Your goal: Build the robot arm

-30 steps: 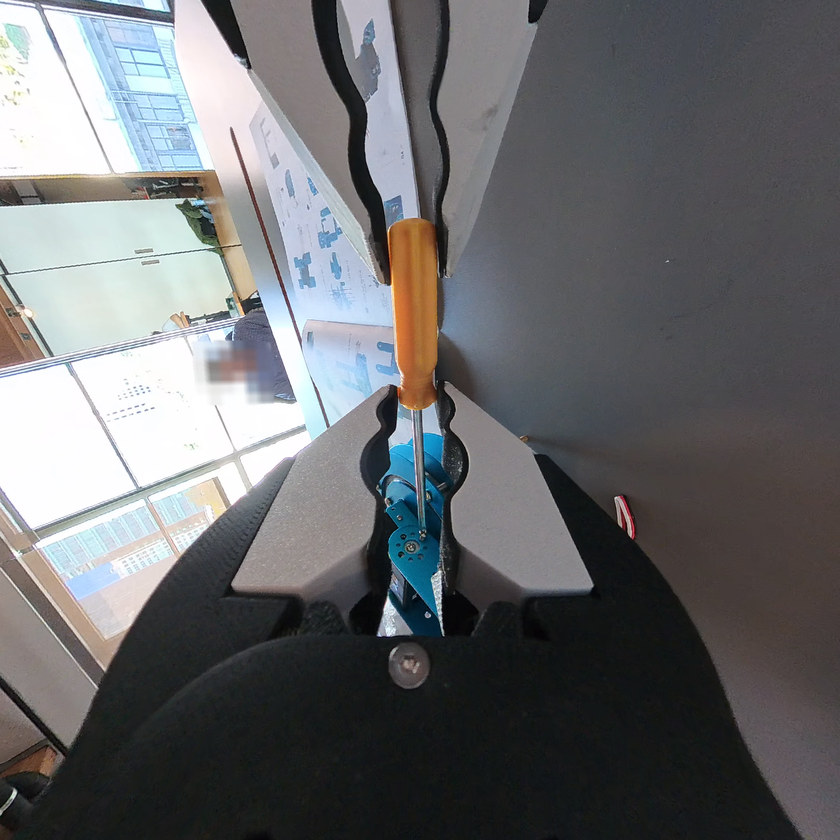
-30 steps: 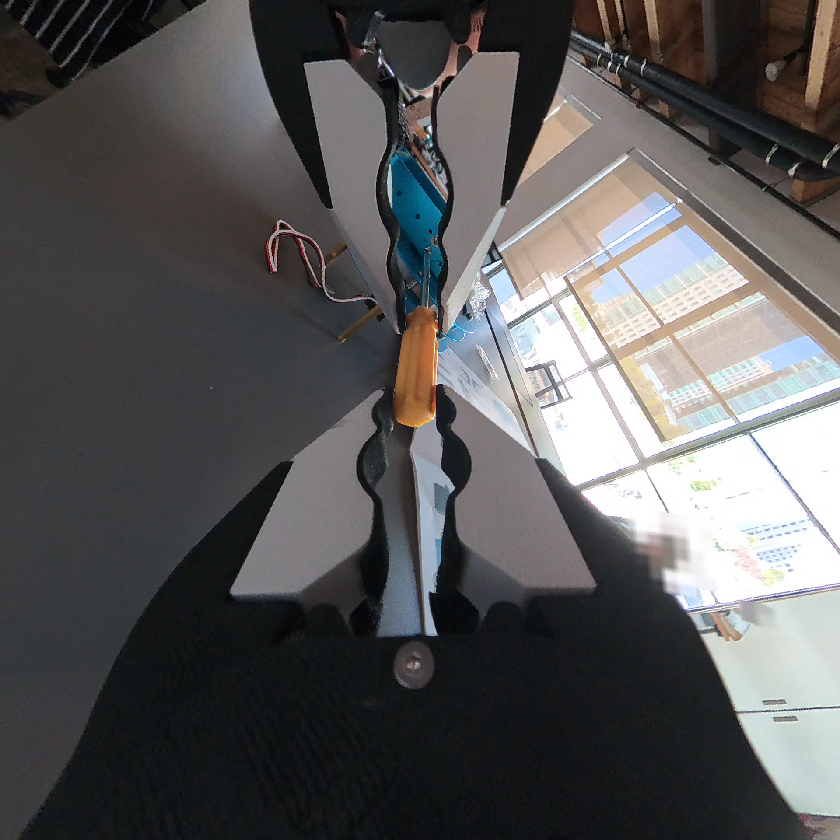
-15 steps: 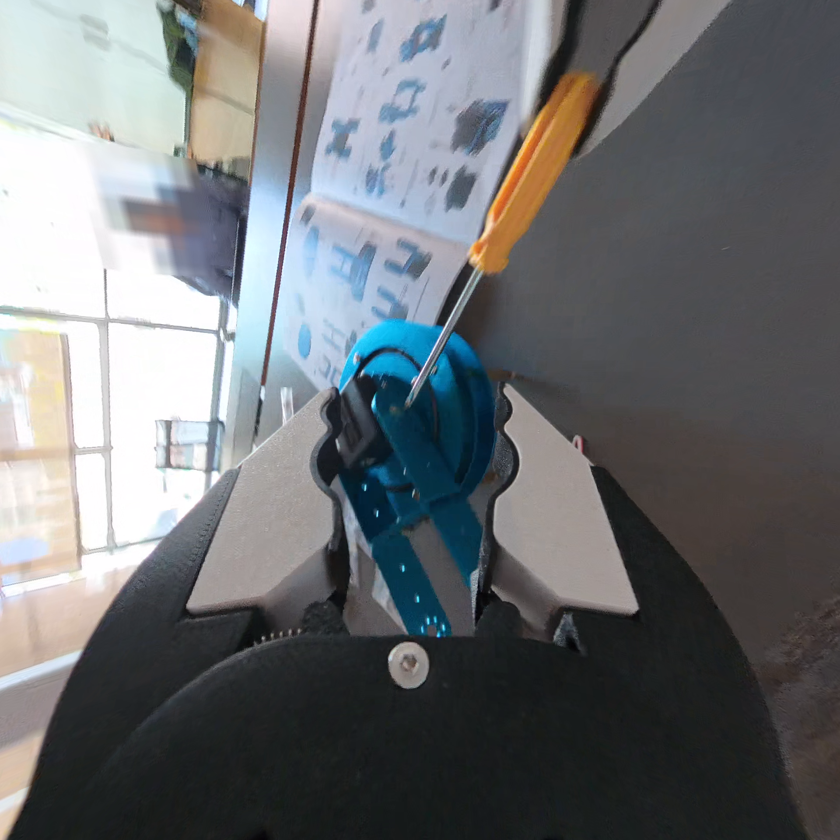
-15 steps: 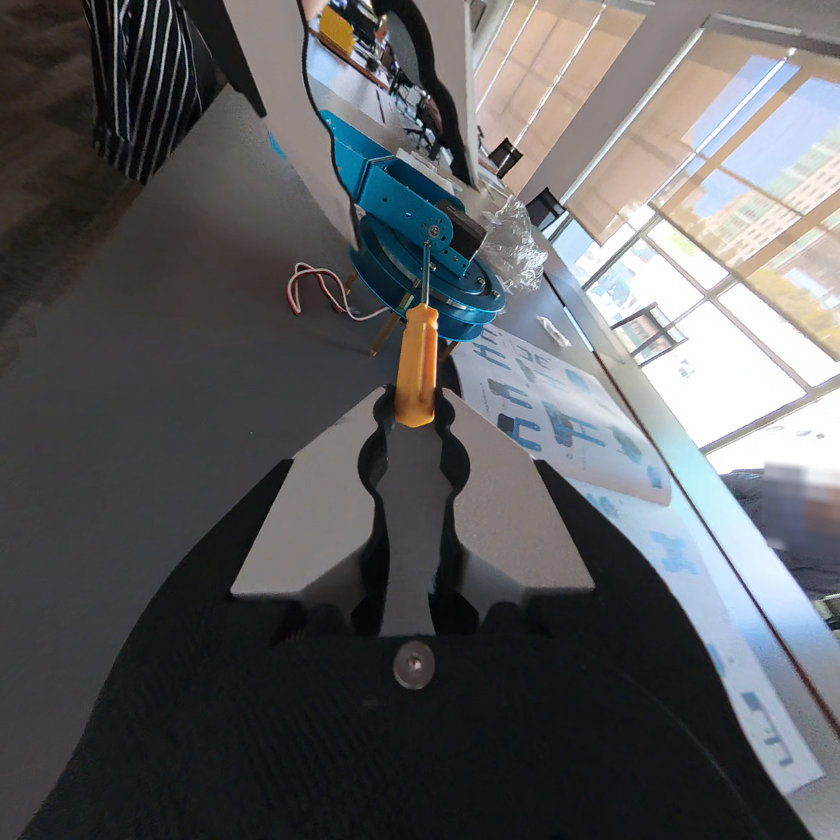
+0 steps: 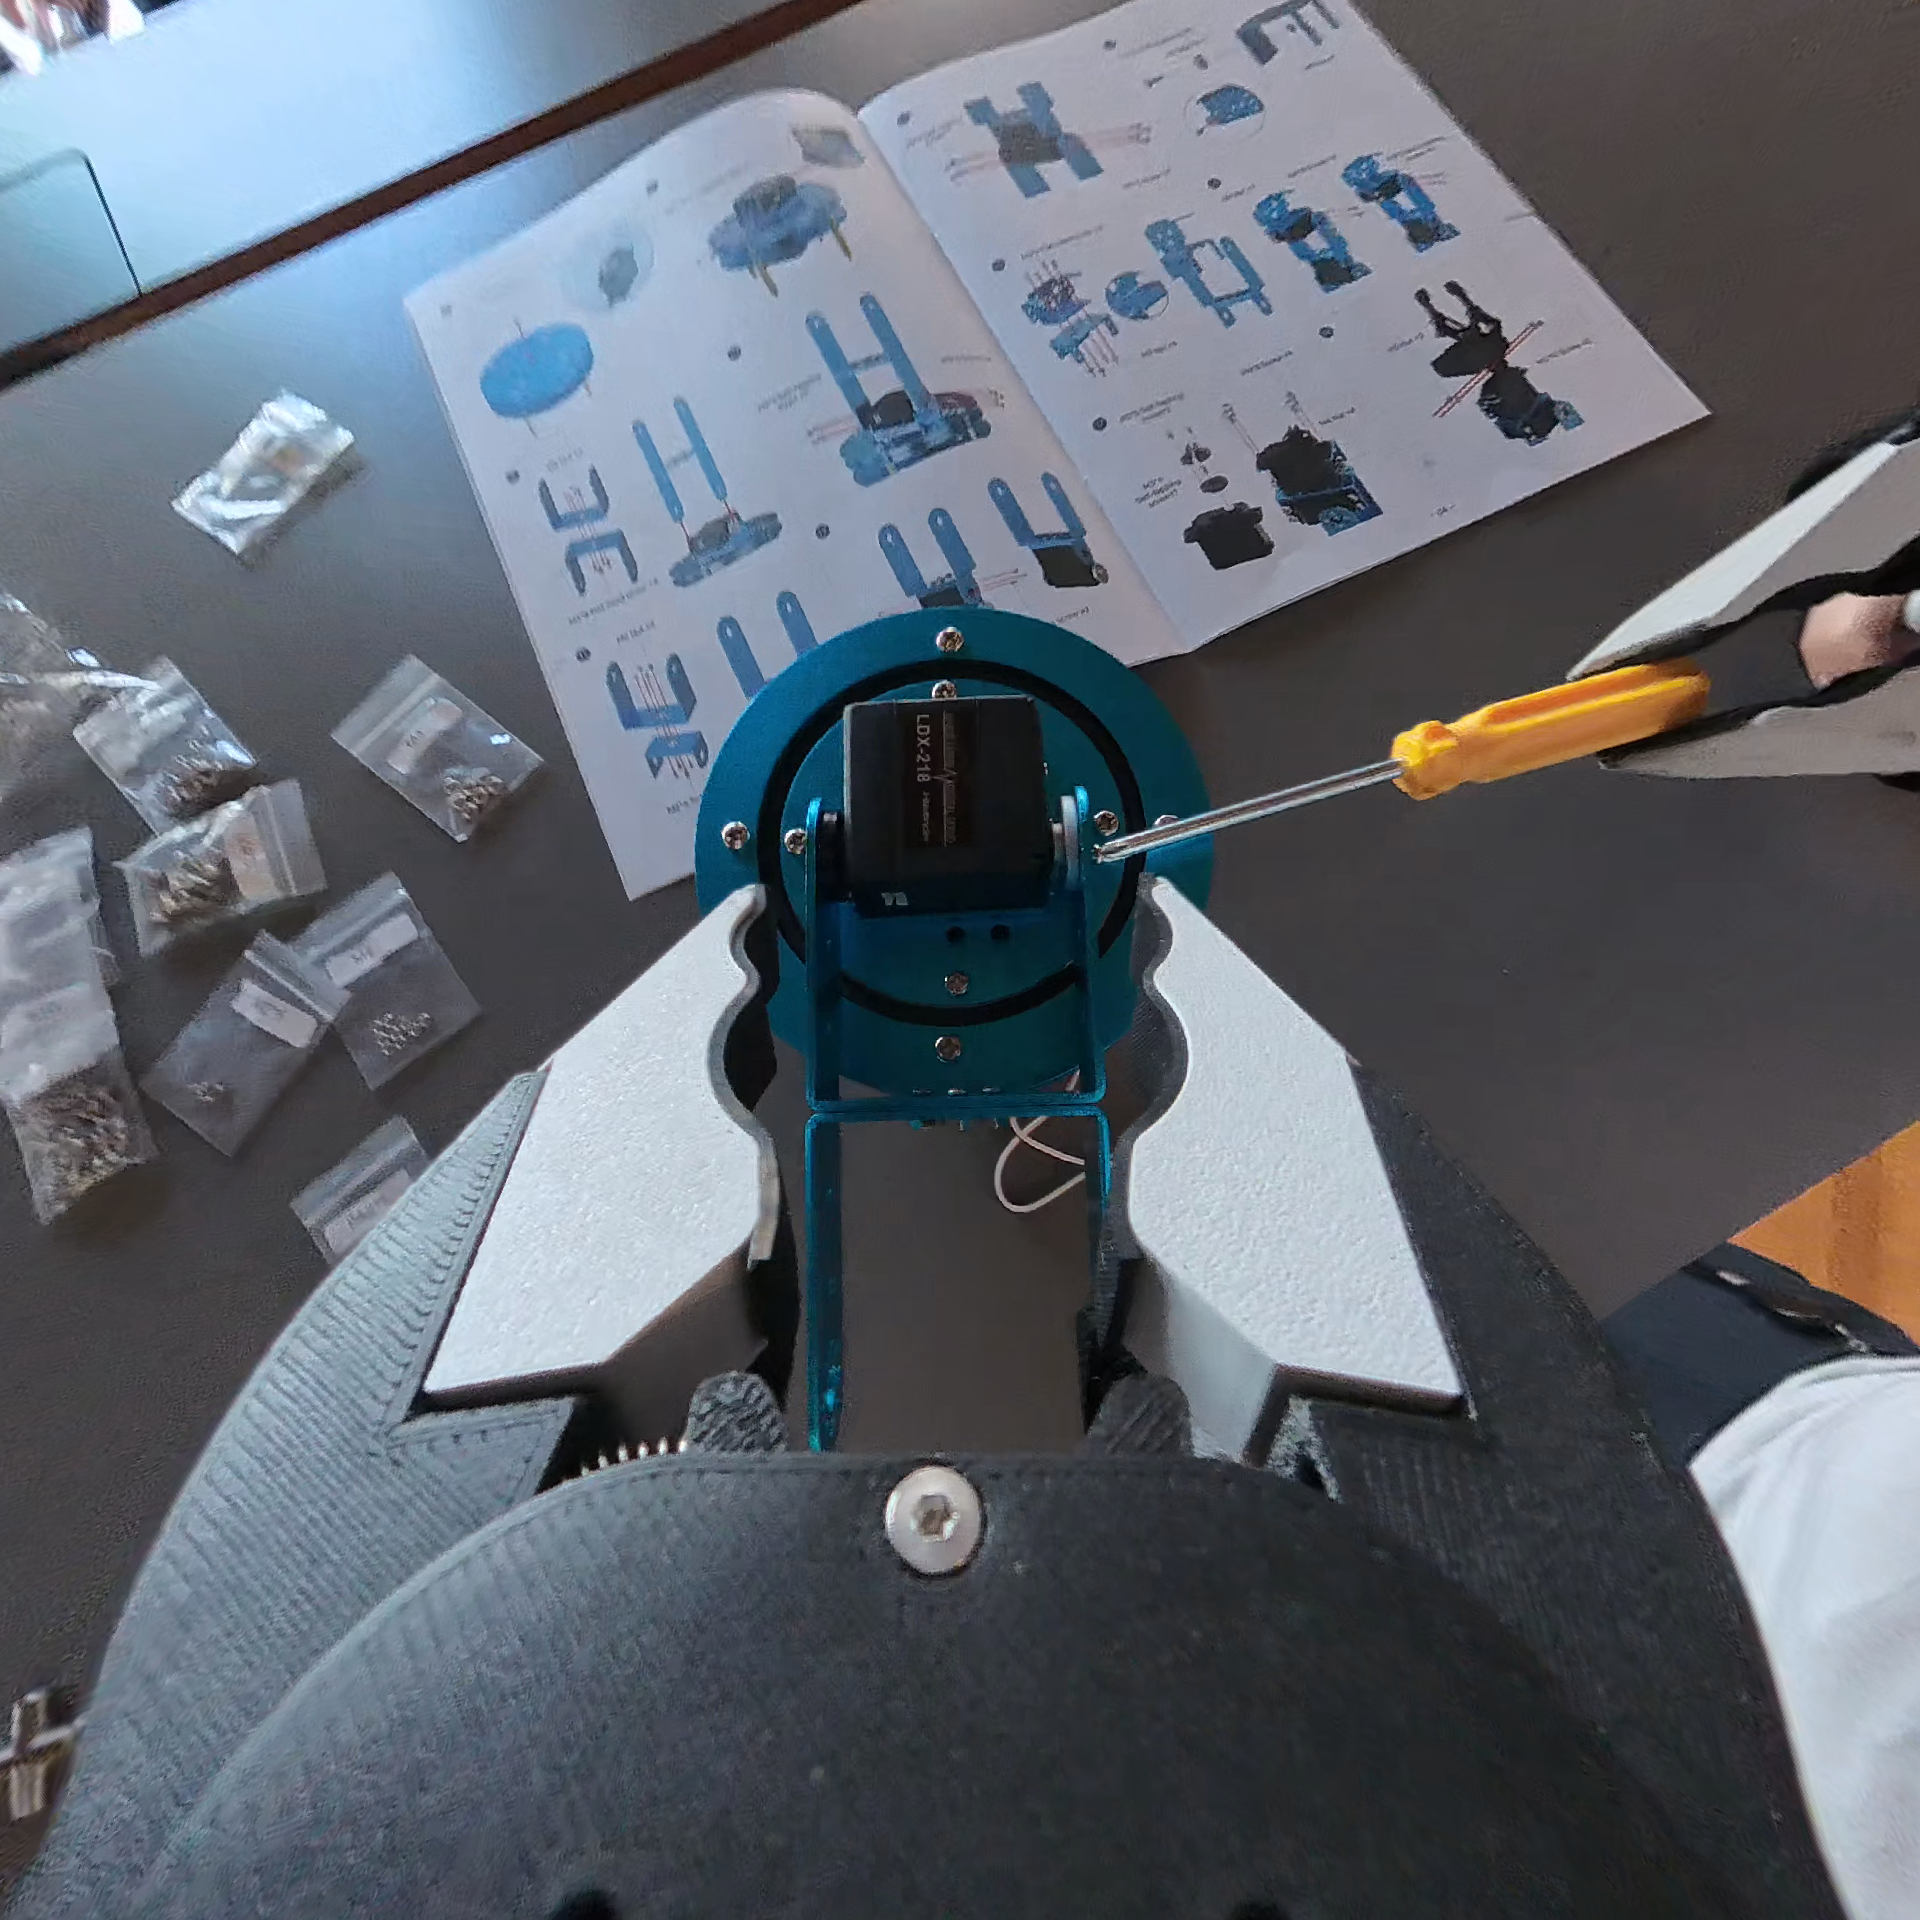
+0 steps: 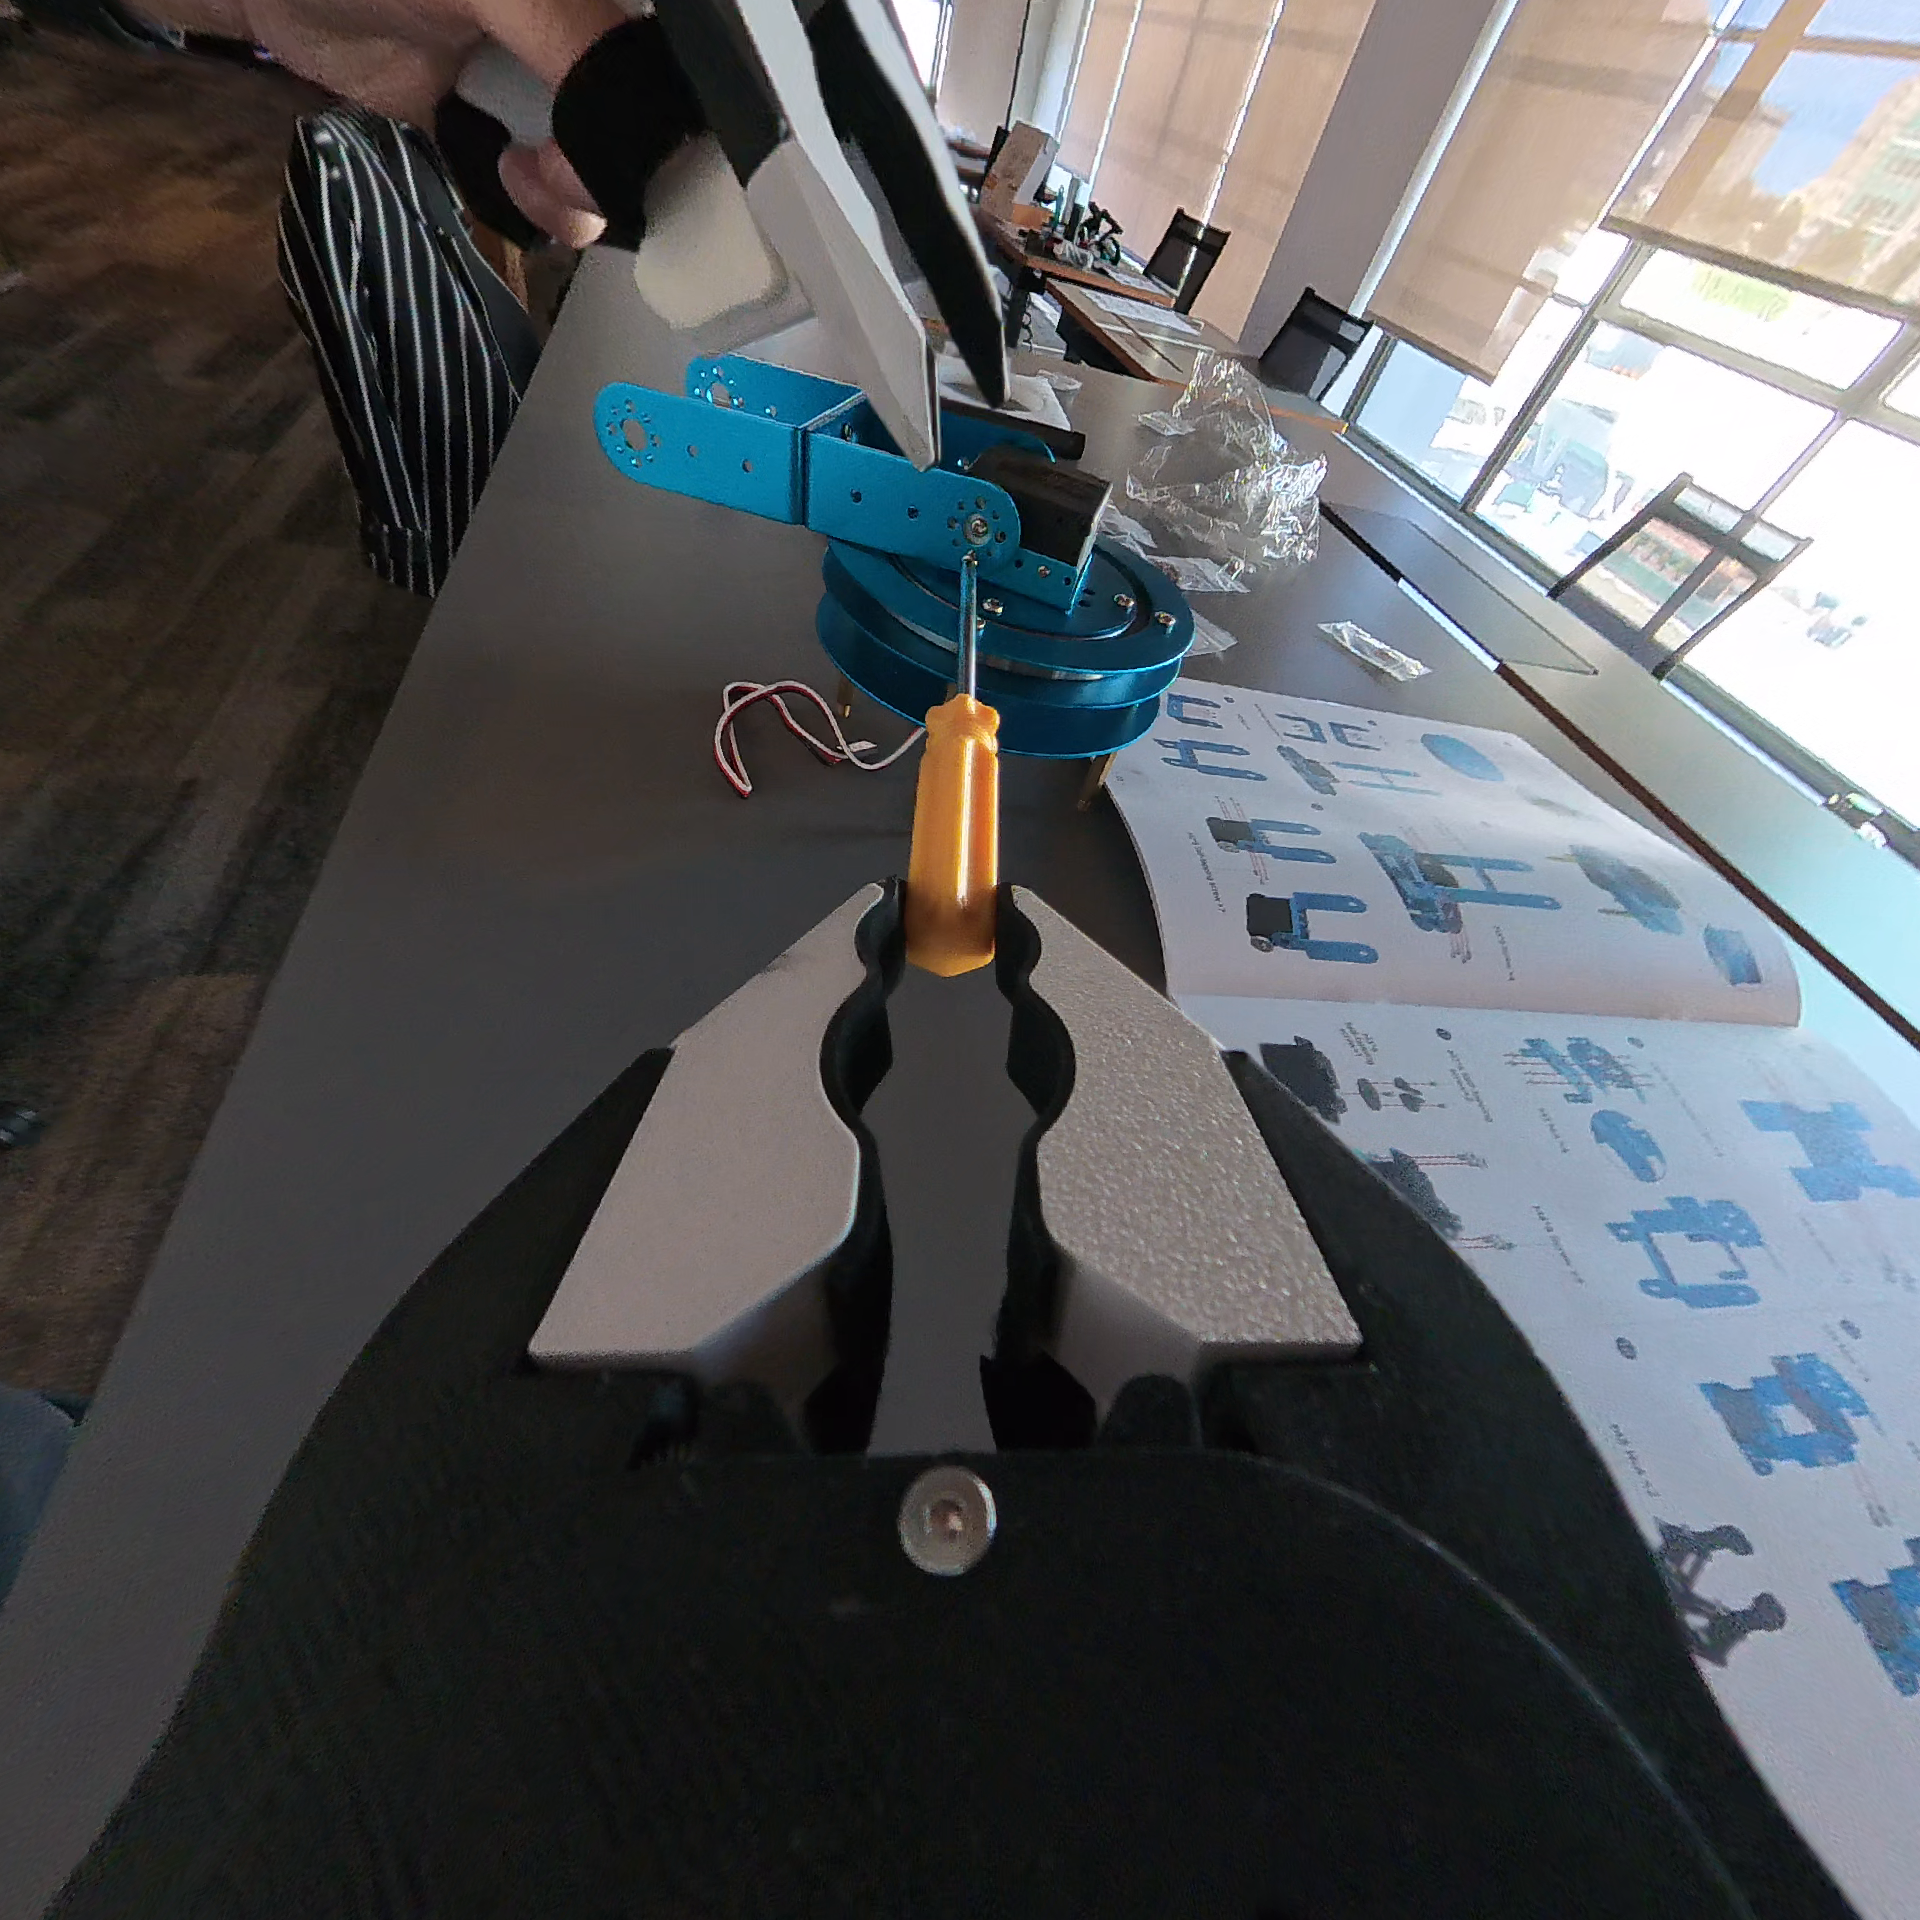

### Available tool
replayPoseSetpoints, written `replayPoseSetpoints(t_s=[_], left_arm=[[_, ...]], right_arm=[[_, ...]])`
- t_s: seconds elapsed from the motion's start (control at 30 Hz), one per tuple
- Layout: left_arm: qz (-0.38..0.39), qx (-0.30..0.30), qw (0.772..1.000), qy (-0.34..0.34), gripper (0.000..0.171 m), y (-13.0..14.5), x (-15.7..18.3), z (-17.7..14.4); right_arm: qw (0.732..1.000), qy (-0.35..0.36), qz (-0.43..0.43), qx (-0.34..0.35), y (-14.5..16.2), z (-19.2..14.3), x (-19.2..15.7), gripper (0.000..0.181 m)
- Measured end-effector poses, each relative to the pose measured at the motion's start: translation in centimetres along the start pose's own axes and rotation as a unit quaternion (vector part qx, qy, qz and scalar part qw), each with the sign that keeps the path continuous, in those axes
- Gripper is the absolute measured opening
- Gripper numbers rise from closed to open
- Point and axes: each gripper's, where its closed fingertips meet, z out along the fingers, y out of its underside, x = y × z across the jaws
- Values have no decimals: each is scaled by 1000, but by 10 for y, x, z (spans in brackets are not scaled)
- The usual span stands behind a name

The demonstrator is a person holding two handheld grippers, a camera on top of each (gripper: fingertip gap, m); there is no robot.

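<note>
Right gripper [image 6: 945,914] is clamping the screwdriver [image 6: 951,831] — tip seating squarely matters; left gripper [image 5: 951,997] is gripping the blue bracket [image 5: 831,1195].

1. A dark grey table [image 5: 1455,1039] holds everything.
2. An open paper booklet [image 5: 935,343] with blue pictures lies flat on it.
3. A round blue metal base [image 6: 997,665] stands on short gold legs just beside the booklet.
4. Many small clear bags [image 5: 436,743] of tiny metal parts lie spread out.
5. Thin red and white wires [image 6: 769,727] curl near the base.
</note>
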Motion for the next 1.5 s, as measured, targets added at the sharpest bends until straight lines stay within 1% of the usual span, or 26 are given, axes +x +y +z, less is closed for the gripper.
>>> replayPoseSetpoints(t_s=[0.07, 0.13, 0.23, 0.37, 0.63, 1.1, 1.2, 1.33, 1.4, 1.5], left_arm=[[-7, -10, 1000, -3, 70, 4, 2, 3], [8, -21, 999, -29, 69, 8, -1, 4], [15, -36, 998, -45, 64, 15, -4, 5], [0, -45, 999, -27, 62, 16, -4, 6], [-4, -75, 997, -24, 61, 15, -5, 6], [-17, -89, 996, -18, 61, 14, -7, 6], [-17, -88, 996, -17, 61, 14, -7, 6], [-17, -89, 996, -17, 61, 14, -7, 6], [-18, -87, 996, -19, 61, 15, -7, 6], [-18, -86, 996, -19, 61, 14, -7, 6]], right_arm=[[1000, 0, 9, 1, 0, 0, -1, 15], [1000, 1, 12, 0, 0, 0, -1, 15], [1000, 0, 19, 0, 0, 1, -1, 15], [1000, -1, 25, 0, 0, 1, -1, 15], [998, -4, 55, -2, 1, 2, -2, 15], [997, -7, 83, 2, -1, 3, 0, 15], [993, -16, 116, 0, 1, 3, -2, 15], [980, -39, 194, 1, 1, 3, -5, 15], [972, -46, 232, 4, -1, 3, -4, 15], [952, -61, 301, 6, -2, 2, -7, 15]])
